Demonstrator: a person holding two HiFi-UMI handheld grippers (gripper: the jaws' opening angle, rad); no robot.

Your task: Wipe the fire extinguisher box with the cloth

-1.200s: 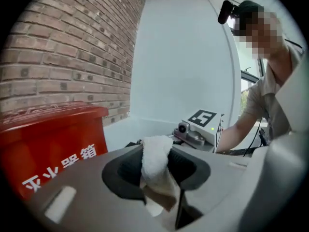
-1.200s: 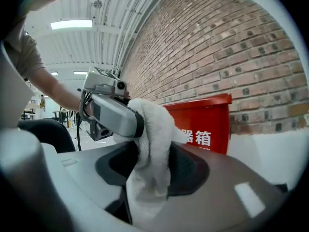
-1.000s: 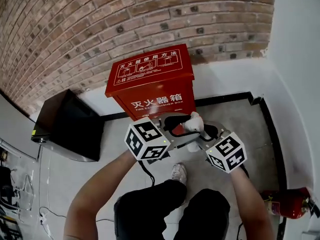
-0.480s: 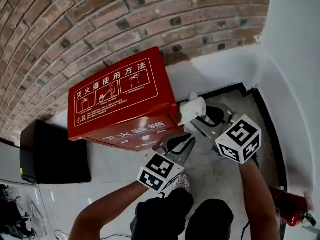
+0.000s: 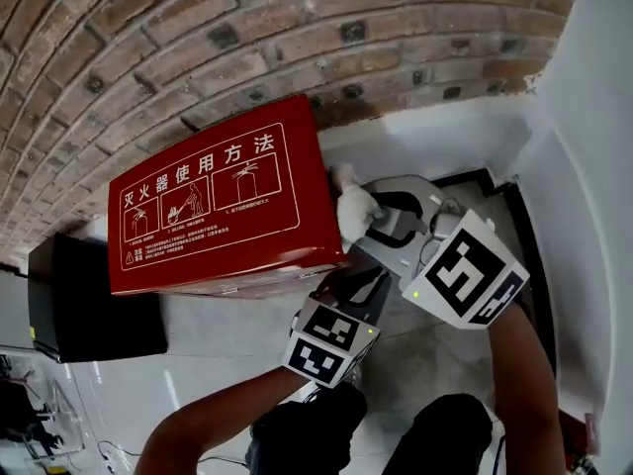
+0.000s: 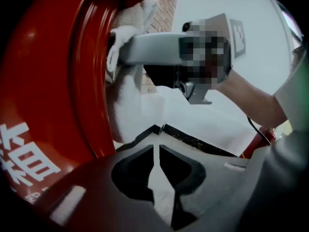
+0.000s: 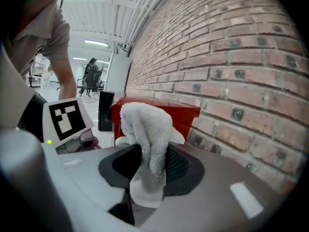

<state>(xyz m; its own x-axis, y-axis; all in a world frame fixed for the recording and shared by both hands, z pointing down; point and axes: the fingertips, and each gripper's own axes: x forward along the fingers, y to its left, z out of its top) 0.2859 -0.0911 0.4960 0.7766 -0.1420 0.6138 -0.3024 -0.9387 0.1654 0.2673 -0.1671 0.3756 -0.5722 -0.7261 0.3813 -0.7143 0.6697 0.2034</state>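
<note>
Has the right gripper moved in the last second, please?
Yes: against the red box, the right gripper and cloth went from its front to its right side.

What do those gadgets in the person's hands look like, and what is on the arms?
Both the left gripper and right gripper are grey plastic tools with black-lined jaws, each carrying a white cube printed with black square markers. The forearms are bare; a short pale sleeve shows on the upper arm.

A black box (image 5: pixel 94 310), perhaps a cabinet, stands by the brick wall (image 5: pixel 198 28).
</note>
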